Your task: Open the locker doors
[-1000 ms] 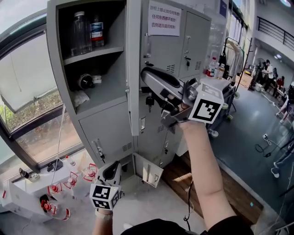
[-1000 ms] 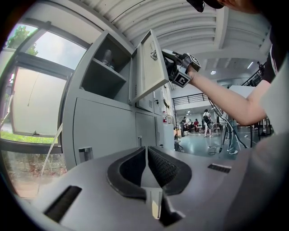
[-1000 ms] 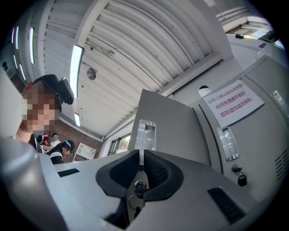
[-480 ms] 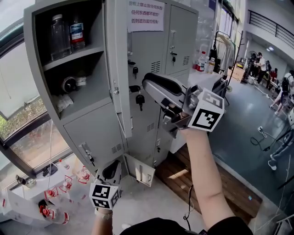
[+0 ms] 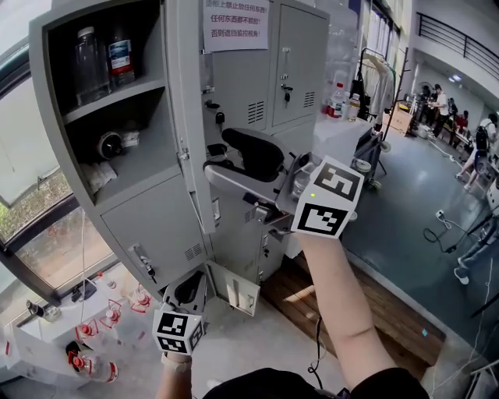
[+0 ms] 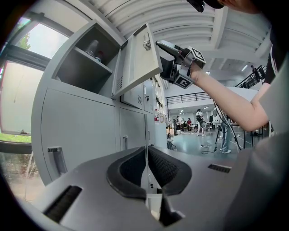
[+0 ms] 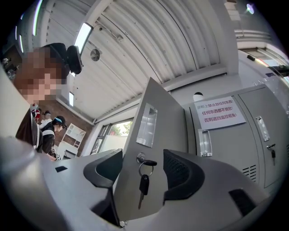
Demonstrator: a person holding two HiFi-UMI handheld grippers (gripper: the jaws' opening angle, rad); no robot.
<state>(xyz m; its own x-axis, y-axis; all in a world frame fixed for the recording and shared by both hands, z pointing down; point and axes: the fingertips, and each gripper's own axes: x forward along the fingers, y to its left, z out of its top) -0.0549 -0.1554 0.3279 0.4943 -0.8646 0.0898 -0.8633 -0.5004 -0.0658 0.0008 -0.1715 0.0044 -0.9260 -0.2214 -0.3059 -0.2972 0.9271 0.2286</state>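
Right gripper (image 7: 142,163) jaws opening, astride the open locker door (image 7: 159,118) edge — key (image 7: 143,184) hanging in lock; left gripper (image 6: 146,154) closed, empty.

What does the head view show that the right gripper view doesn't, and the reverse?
Only the head view: bottles on a shelf, and the left tool held low. Only the right gripper view: keys hanging from a lock, and the ceiling. Both: the open door, the red-lettered notice, and the right tool, its jaws opening with the door's edge between them.
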